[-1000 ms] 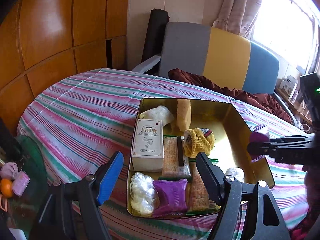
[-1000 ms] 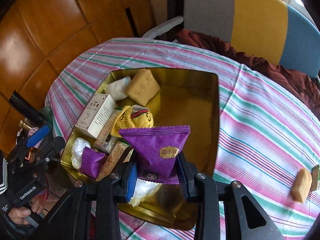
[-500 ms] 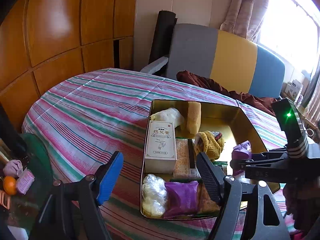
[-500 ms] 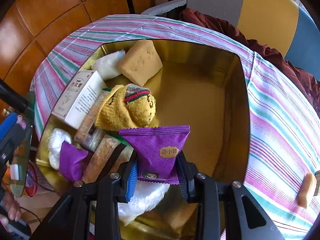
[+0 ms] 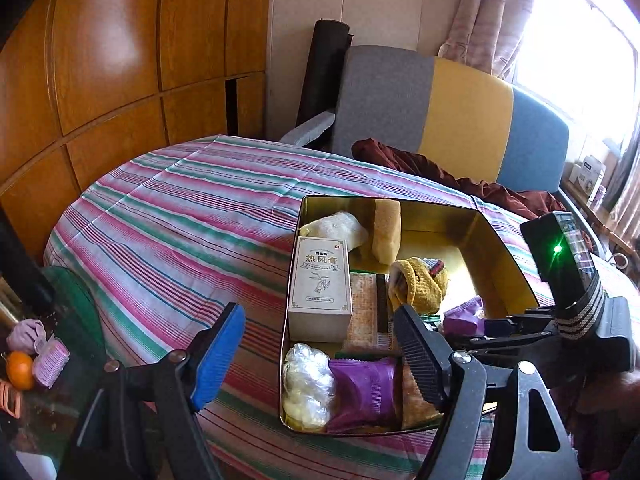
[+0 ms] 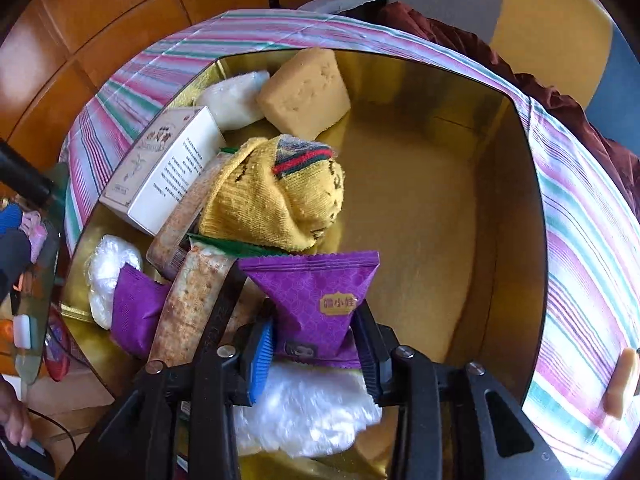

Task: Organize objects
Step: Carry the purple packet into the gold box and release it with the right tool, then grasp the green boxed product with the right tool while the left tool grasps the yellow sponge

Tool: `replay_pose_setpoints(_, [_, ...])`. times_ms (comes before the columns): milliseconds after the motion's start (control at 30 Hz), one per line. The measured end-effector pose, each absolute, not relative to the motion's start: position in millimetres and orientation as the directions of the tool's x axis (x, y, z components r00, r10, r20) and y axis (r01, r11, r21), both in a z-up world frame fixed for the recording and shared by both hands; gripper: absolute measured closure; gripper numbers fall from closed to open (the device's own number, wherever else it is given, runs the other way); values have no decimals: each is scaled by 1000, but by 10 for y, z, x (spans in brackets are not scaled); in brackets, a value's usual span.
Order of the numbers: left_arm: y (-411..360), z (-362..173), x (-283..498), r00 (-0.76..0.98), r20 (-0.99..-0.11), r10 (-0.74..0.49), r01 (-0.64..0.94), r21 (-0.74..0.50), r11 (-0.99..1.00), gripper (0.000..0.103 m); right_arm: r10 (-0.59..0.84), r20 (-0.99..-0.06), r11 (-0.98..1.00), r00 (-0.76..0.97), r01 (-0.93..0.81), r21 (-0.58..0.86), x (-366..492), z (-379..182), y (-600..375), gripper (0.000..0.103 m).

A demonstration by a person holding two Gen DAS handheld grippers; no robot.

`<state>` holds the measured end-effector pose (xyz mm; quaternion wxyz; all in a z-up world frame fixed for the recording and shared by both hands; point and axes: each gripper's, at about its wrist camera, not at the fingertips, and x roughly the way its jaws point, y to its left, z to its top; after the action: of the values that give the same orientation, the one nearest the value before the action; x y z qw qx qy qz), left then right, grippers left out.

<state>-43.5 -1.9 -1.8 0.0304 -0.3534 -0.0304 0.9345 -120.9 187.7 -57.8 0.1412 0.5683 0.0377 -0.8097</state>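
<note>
An open gold tin (image 5: 504, 248) lies on the striped tablecloth. It holds a white box (image 5: 320, 280), a yellow sock (image 5: 420, 284), a tan block (image 5: 386, 232), cracker packs, white wads and a purple packet (image 5: 364, 392). My right gripper (image 6: 316, 344) points down into the tin (image 6: 504, 200). A second purple snack packet (image 6: 316, 300) stands between its pads, just above a white fluffy wad (image 6: 304, 412). The jaws are opening, and the pads still touch the packet. My left gripper (image 5: 318, 312) hangs open and empty over the tin's near left corner.
One loose tan block (image 6: 620, 384) lies on the cloth right of the tin. Behind the round table stand a grey, yellow and blue sofa (image 5: 464, 120) and wooden wall panels (image 5: 112, 60). An orange (image 5: 18, 368) and small items sit low on the left.
My right gripper has sunk into the tin with the purple packet, and the tin's contents now fill its view. The left gripper has barely shifted.
</note>
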Motion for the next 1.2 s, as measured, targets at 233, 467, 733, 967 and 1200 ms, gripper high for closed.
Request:
replay_pose_setpoints(233, [12,3,-392,-754,-652,79,-40,-74,-996,24,-228,-893,-961,-387,236,143,-1063,-365,2059,48])
replay_pose_setpoints(467, [68,20,-351,-749,-655,99,-65,-76,-995,24,-234,-861,-969,-452,184,166,-903,-139,2343,47])
replay_pose_setpoints(733, [279,22,-323,-739,-660,134,-123,-64,-990,24,-157,-854,-985,-496,15,173,-679,-38,3090,47])
replay_pose_setpoints(967, [553,19,-356,-722,-671,166,-179,-50,-983,24,-10,-865,-957,-502,-245,153,-477,-51,4214,47])
replay_pose_setpoints(1200, [969,91,-388,-707,-672,220,-272,-29,-962,24,178,-871,-843,-458,-527,105,-302,-39,5500,47])
